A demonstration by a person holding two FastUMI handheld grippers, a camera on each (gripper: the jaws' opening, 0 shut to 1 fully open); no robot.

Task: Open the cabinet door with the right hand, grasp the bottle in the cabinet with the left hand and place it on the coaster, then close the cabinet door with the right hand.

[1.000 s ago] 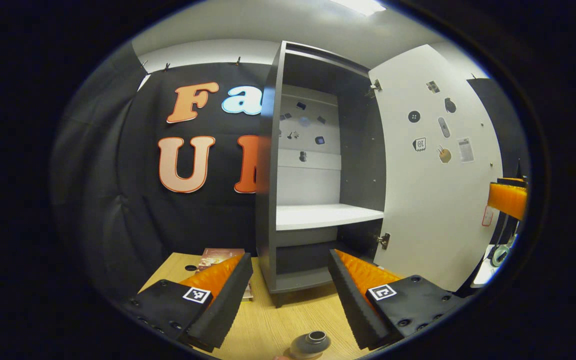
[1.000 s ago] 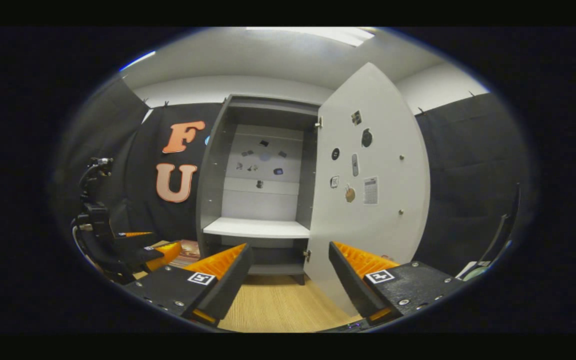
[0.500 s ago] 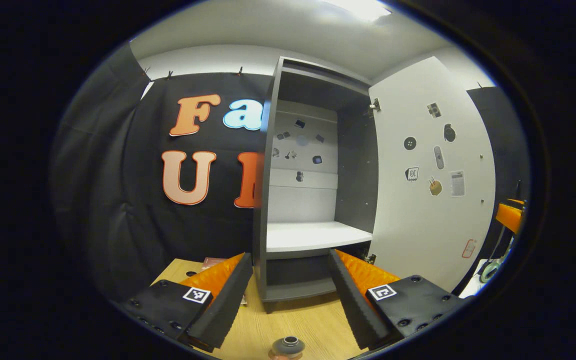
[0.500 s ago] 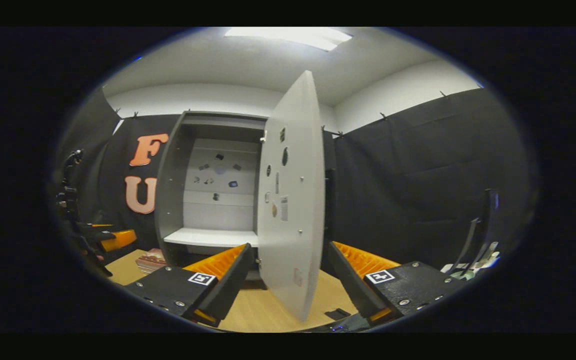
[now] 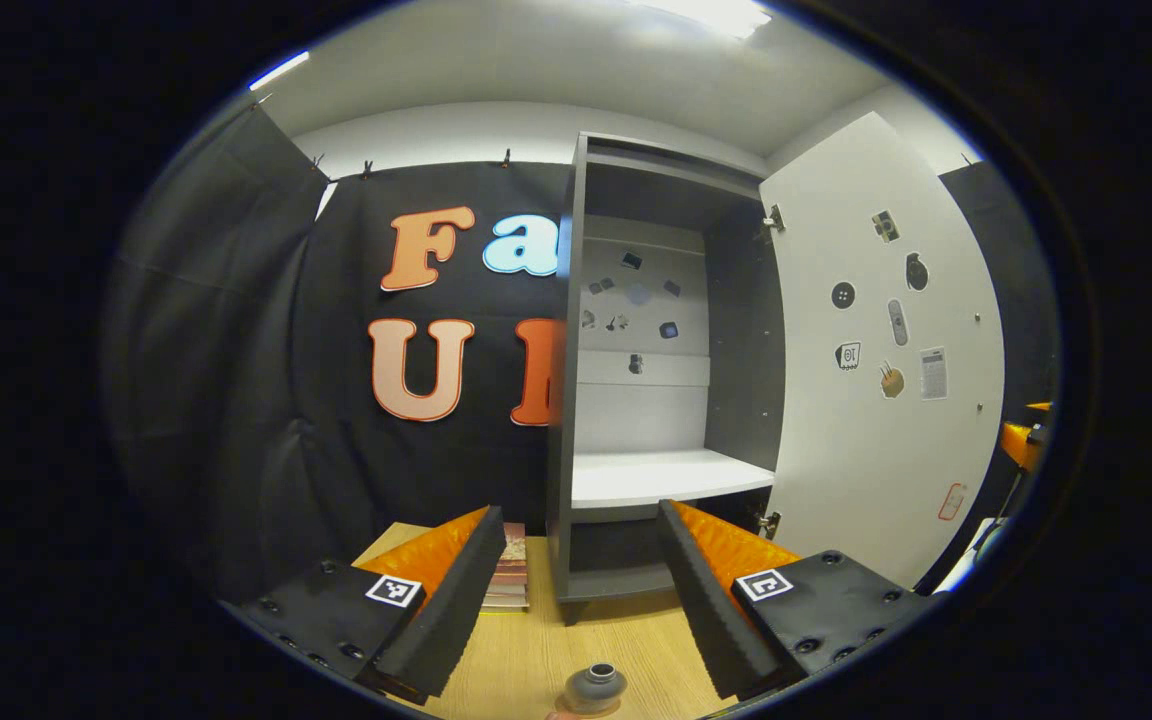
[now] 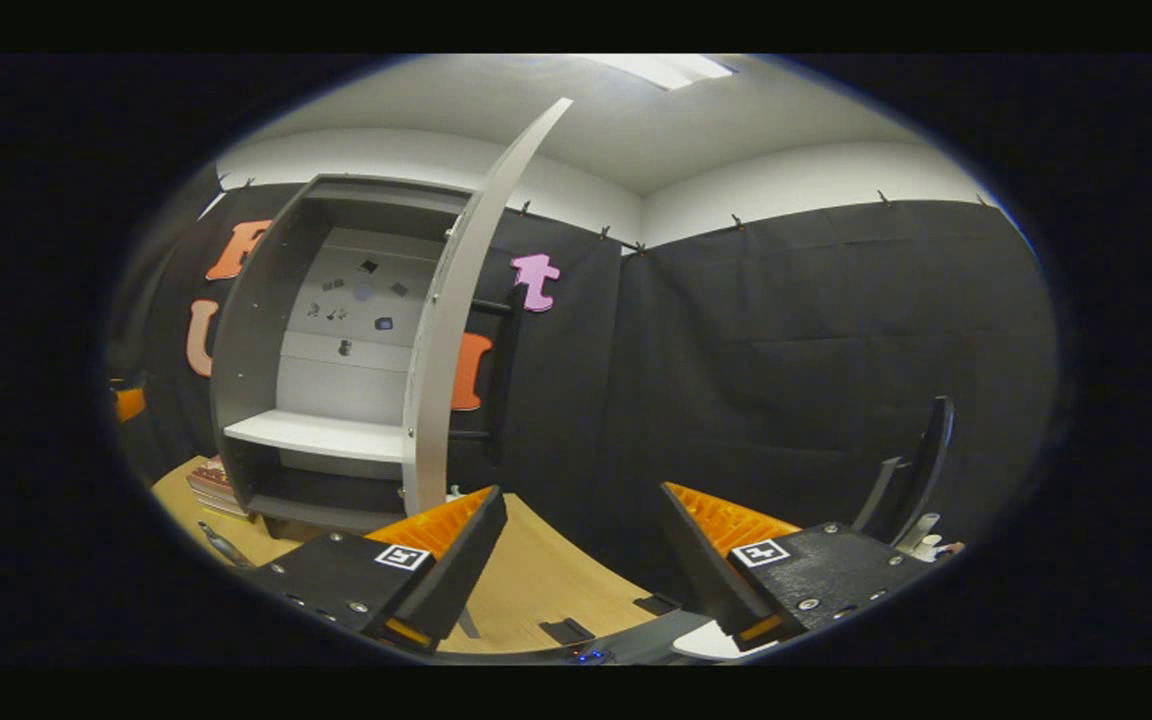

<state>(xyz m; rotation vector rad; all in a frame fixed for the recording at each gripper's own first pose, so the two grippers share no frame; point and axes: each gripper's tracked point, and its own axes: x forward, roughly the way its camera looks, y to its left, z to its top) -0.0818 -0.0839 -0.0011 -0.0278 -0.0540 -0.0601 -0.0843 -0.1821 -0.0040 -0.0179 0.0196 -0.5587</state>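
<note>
Light comes from a ceiling panel (image 5: 711,12) at the top of both views, blown out to white glare. The cabinet door (image 5: 886,350) reads bright; the cabinet (image 6: 336,340) interior lies in soft shadow. Fisheye distortion bows straight edges near the rims. Focus is sharp, without motion blur.

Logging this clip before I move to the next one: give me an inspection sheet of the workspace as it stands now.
Surface: wooden table, bare in front of the cabinet.
Job's things: cabinet with door swung open, shelf empty; bottle standing on the table; coaster not made out.
Clutter: stack of books left of the cabinet.
Grippers: left gripper open, above the bottle; right gripper open, holding nothing.
Cables: nothing seen.
Surroundings: black cloth wall, ceiling light.
</note>
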